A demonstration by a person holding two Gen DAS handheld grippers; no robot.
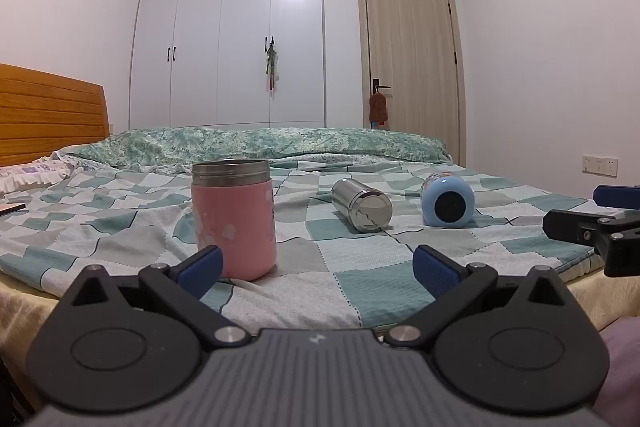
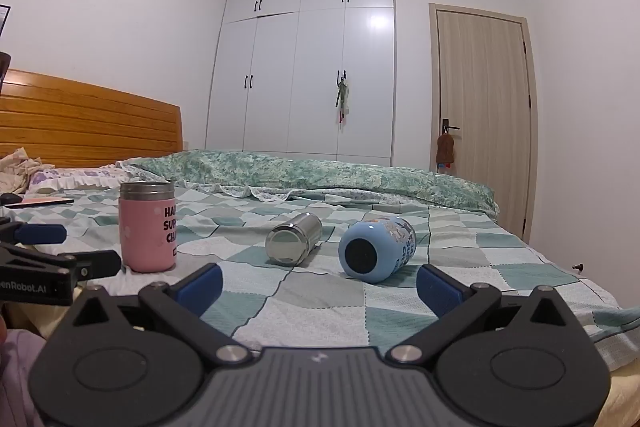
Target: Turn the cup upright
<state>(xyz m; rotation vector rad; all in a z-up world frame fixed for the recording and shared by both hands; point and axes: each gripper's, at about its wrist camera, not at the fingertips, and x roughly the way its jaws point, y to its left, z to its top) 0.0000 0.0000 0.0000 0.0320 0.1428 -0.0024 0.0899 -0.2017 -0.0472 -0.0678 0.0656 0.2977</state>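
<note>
A pink cup (image 1: 234, 219) with a steel threaded rim stands upright on the checkered bed cover; it also shows in the right wrist view (image 2: 148, 227). A steel cup (image 1: 362, 205) lies on its side, base toward me, also in the right wrist view (image 2: 294, 239). A blue cup (image 1: 448, 201) lies on its side, base toward me, also in the right wrist view (image 2: 376, 249). My left gripper (image 1: 318, 267) is open and empty, just in front of the pink cup. My right gripper (image 2: 318, 281) is open and empty, short of the steel and blue cups.
The checkered bed cover (image 1: 360, 267) ends at the near bed edge under both grippers. A rolled green quilt (image 1: 280, 143) lies across the back. A wooden headboard (image 1: 48, 111) is at the left, with a phone (image 2: 44, 202) near the pillow. Wardrobe and door stand behind.
</note>
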